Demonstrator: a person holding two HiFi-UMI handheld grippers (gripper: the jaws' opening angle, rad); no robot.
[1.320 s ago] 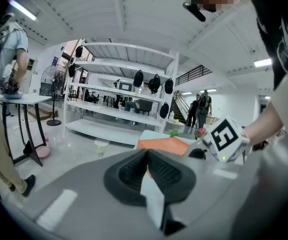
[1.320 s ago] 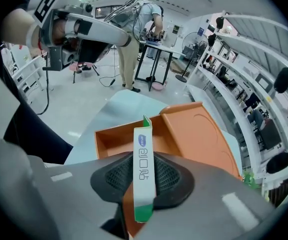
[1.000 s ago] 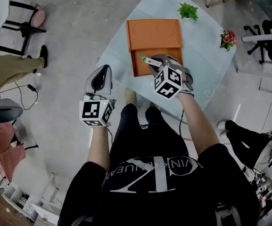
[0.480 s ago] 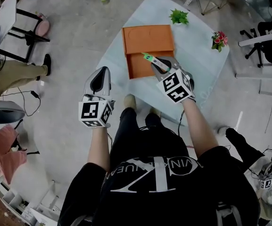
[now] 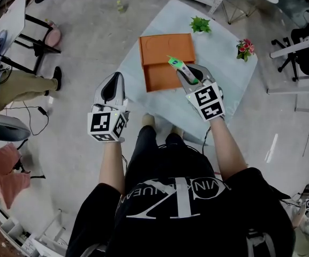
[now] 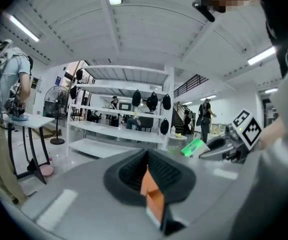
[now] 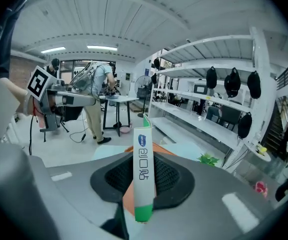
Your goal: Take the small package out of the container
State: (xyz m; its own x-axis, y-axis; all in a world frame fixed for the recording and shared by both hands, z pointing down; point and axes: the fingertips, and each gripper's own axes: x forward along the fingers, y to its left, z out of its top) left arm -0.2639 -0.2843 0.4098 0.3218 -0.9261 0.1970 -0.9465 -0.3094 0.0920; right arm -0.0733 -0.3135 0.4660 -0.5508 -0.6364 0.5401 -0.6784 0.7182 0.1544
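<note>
**Held clear on our right side**

We stand at the near corner of a pale blue tabletop (image 5: 226,71), which sits corner-on to us in the head view.

The orange container (image 5: 162,50) lies open toward the tabletop's left corner. Its lid is folded flat toward the far edge and its shallow tray is on our side.

Our left gripper (image 5: 115,80) hangs just off the tabletop's left corner, over the floor. Its jaws are drawn together with nothing between them. In its own view the dark pads meet at the tips, leaving only a thin slit.

Our right gripper (image 5: 186,75) sits over the container's right edge in the head view and points toward the far left. Its jaws are narrowed partway, and the pads press from either side on the small package (image 7: 144,174).

A little green potted plant (image 5: 200,24) stands by the far corner. A small pot of pink-red flowers (image 5: 245,48) stands at the right corner. Both are well apart from the container.

The package is slim, white and green, with a blue mark and print down its face. In the right gripper view it stands upright between the pads and reaches past the tips. It is held up in the air above the container, out of the tray and touching neither tray nor lid.
</note>
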